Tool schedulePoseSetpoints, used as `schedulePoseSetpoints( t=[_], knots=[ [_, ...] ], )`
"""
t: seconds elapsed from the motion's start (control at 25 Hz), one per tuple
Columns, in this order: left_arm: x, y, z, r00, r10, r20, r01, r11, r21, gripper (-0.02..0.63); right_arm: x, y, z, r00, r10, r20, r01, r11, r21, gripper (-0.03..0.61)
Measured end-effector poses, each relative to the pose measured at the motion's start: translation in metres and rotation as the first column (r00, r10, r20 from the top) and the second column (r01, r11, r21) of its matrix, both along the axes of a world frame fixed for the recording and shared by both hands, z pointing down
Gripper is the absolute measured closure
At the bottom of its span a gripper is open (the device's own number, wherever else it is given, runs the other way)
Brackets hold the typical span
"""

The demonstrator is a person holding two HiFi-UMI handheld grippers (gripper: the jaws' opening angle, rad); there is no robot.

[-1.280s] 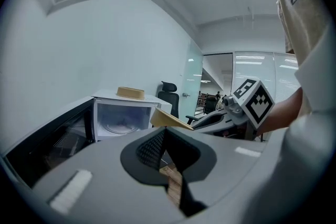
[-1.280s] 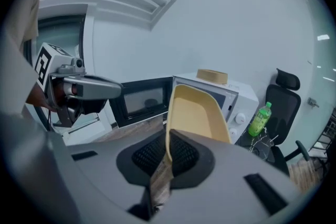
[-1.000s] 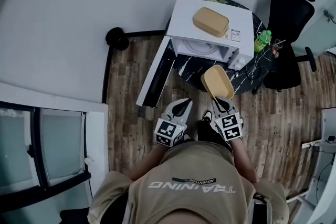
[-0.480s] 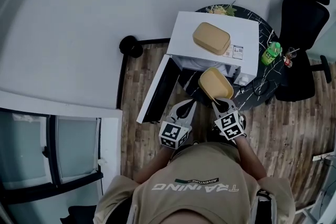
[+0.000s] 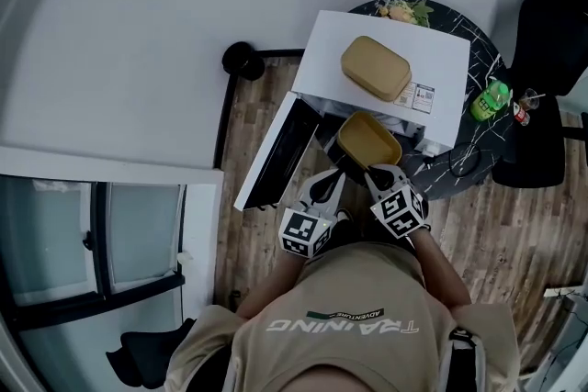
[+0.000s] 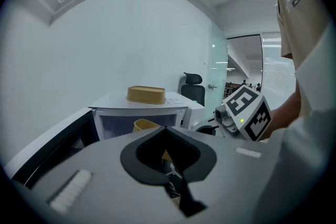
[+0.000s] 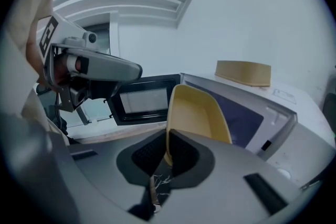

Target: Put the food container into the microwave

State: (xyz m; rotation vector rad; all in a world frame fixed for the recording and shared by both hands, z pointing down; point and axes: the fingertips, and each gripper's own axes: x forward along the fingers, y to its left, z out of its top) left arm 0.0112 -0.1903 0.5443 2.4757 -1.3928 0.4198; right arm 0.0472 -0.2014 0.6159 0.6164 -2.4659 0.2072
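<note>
At the microwave [image 5: 441, 60] mouth, grips the container [image 5: 367, 140] by its near rim with the right gripper [image 5: 372, 168], far edge at the cavity's front edge. Keeps the left gripper [image 5: 323, 186] closed, empty, beside the door [image 5: 280, 151], swung wide left, off the opening.

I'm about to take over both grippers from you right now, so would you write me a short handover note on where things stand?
Right gripper: shut on the near rim of the yellow food container, holding it in the air.
Left gripper: shut, empty, beside the right one.
Microwave: its door is swung open to the left. A matching tan container sits on top.
Done: door open, food container held at the mouth of the cavity.
Left: slide it in, set it down, open the jaws, back out.
</note>
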Motion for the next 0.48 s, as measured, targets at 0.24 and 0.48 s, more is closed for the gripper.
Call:
schedulePoseSetpoints(
  t=[0.24,0.48],
  knots=[
    [-0.003,-0.011,0.006,1.000,0.001,0.003,-0.001,1.000,-0.015,0.611,-0.001,-0.011,0.013,1.000,-0.009,-0.015,0.008,1.000,-0.028,0.566],
    [-0.002,-0.030,0.016,0.998,0.053,-0.025,-0.053,0.998,-0.022,0.611,-0.003,-0.019,0.021,0.999,0.009,-0.048,-0.011,0.999,-0.041,0.566]
  ],
)
